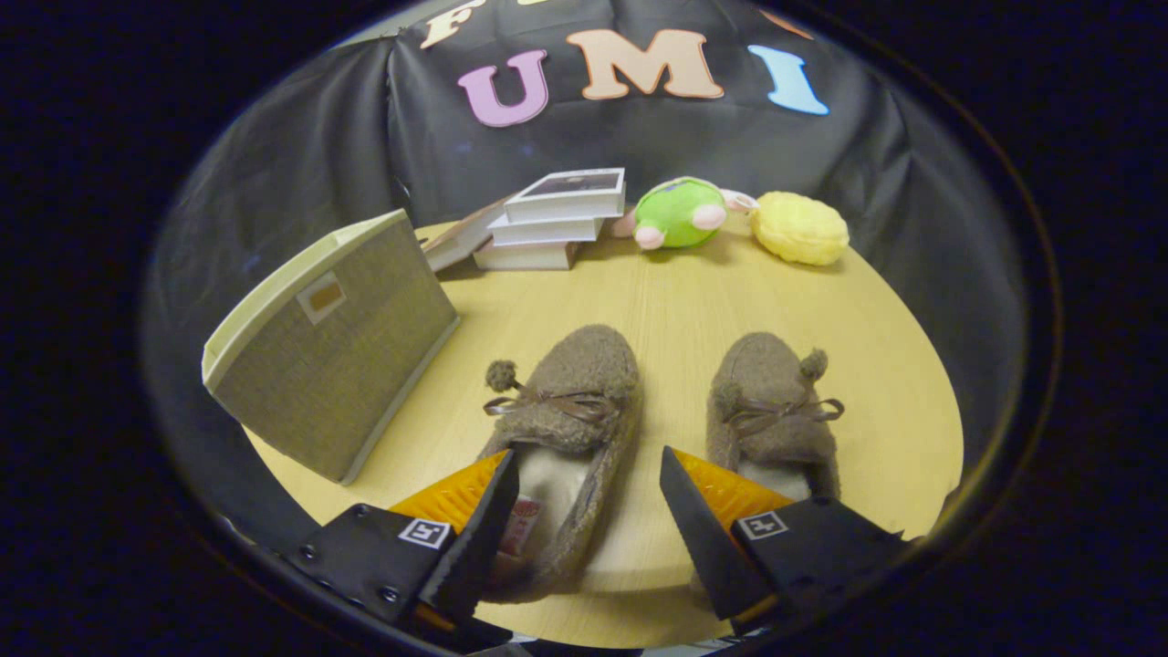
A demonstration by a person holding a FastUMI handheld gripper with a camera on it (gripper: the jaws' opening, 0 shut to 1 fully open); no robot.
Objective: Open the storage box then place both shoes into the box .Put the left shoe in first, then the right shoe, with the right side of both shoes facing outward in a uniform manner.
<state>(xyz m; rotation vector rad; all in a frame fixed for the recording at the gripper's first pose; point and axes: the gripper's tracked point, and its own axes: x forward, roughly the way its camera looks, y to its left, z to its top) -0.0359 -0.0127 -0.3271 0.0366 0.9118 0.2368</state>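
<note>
The gripper (589, 497) was seen spread wide, released, nothing clamped between its fingers. The left finger (484, 520) was held over the heel opening of the left shoe (570, 411), though contact with it could not be told; the right finger (698, 520) was held just beside the heel of the right shoe (776, 411). Bare tabletop (657, 310) was seen in the gap between the fingers.

Both shoes, fuzzy brown slippers with ribbon bows and little pompoms, were set side by side just ahead of the gripper, toes pointed away from it, with a strip of wood left between them. A pale lining was shown inside each.

Off to the left of the left shoe, the storage box (338, 347) was found, a woven grey-brown box with a cream rim, standing tipped at an angle on the tabletop and apart from the shoes. A small tag was seen on its near face.

Beyond the shoes, at the far edge of the tabletop, a stack of books (557, 219) was piled. Just to its right a green plush toy (680, 214) was laid, and beside that a yellow plush toy (801, 228), against the black cloth wall (301, 155).
</note>
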